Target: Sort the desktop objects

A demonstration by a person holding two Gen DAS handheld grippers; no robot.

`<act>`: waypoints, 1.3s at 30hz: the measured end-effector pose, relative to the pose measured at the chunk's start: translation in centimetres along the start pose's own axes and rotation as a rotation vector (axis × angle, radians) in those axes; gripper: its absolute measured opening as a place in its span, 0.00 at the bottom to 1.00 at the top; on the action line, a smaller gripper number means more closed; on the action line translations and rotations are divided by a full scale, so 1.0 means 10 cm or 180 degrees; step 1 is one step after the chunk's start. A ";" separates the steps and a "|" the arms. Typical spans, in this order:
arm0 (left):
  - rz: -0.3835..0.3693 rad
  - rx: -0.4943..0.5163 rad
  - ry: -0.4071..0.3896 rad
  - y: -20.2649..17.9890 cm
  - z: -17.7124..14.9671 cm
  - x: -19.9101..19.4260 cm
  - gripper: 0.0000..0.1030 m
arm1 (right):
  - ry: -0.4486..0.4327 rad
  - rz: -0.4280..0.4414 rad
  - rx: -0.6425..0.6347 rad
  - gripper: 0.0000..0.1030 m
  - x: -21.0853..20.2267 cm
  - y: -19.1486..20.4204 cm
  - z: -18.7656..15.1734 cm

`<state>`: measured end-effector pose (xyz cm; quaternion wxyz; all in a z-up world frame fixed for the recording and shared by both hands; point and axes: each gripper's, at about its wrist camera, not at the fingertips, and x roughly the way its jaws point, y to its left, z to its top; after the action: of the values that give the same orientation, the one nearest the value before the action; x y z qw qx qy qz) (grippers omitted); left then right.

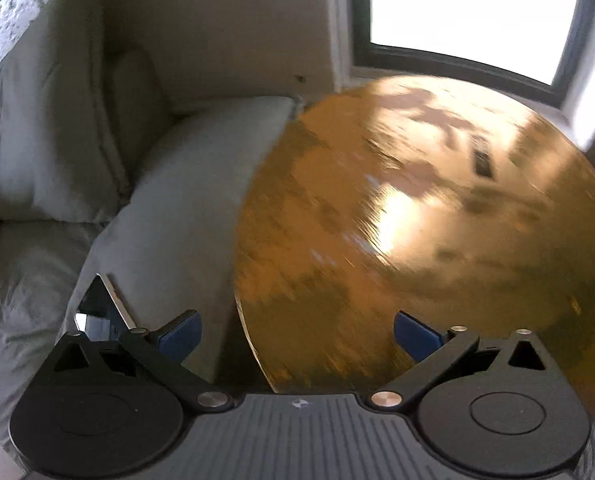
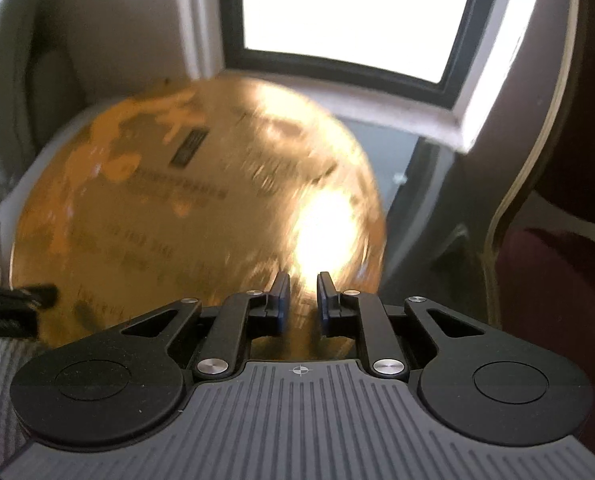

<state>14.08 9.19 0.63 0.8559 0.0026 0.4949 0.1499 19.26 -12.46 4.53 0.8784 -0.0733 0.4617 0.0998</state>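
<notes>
A round golden table (image 1: 397,248) fills the right of the left wrist view, blurred by motion. A small dark flat rectangular object (image 1: 482,162) lies on its far side. My left gripper (image 1: 295,320) hangs open over the table's near left rim, with nothing between its blue pads (image 1: 179,336). In the right wrist view the same table (image 2: 157,220) shows with the dark object (image 2: 189,148) at its far left. My right gripper (image 2: 303,280) is over the near right part of the table, its fingers almost together with only a narrow empty gap.
A grey sofa cushion (image 1: 193,184) lies against the table's left side, with a dark phone-like slab (image 1: 101,312) on it. A bright window (image 2: 349,12) is behind the table. A maroon chair (image 2: 557,280) stands to the right. A black strap (image 2: 13,312) crosses the lower left.
</notes>
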 end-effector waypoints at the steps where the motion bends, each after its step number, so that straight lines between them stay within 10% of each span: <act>1: 0.0032 -0.0044 0.0023 0.04 0.05 0.05 0.99 | 0.0010 -0.0015 0.0018 0.18 0.05 -0.01 0.04; 19: -0.0061 0.0050 0.0087 -0.02 0.00 0.04 0.99 | 0.0253 0.0058 0.0047 0.19 0.30 0.17 0.18; 39: -0.0381 0.0466 0.0228 -0.46 -0.44 -0.14 0.99 | 0.0442 0.0453 -0.0220 0.22 -0.22 0.30 -0.61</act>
<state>10.90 3.81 -1.09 0.8427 0.0303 0.5340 0.0619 12.47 -11.09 2.84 0.8319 -0.0773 0.5218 0.1724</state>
